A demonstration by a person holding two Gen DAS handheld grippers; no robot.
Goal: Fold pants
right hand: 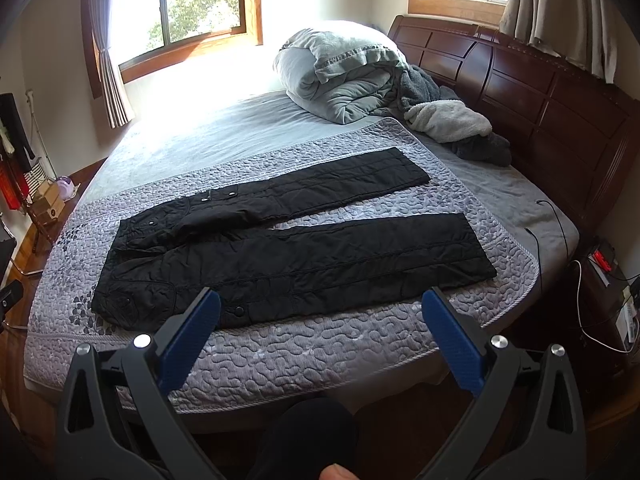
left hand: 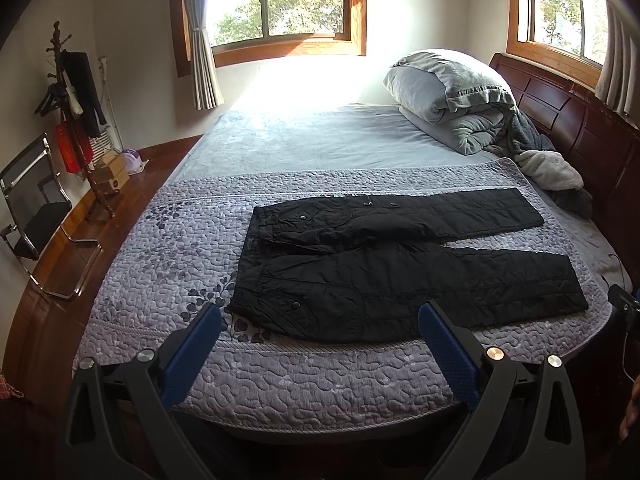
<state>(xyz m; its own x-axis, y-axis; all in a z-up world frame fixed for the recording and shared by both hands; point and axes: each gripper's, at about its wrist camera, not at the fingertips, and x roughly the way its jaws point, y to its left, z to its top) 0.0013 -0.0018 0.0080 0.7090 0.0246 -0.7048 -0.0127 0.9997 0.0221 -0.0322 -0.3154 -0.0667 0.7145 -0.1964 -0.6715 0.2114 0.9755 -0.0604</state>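
Note:
Black quilted pants (left hand: pixel 400 264) lie flat and unfolded on a purple quilted bedspread (left hand: pixel 168 248), waist to the left, both legs spread apart to the right. They also show in the right wrist view (right hand: pixel 288 248). My left gripper (left hand: pixel 320 316) is open and empty, held above the near edge of the bed in front of the waist and near leg. My right gripper (right hand: pixel 320 304) is open and empty, held in front of the near leg. Neither touches the pants.
A folded grey duvet (left hand: pixel 452 96) and loose fleece clothes (right hand: pixel 452 120) lie by the dark wooden headboard (right hand: pixel 540 92). A chair (left hand: pixel 36 208) and coat stand (left hand: pixel 76 120) stand on the floor at left. A nightstand with cables (right hand: pixel 604 280) is at right.

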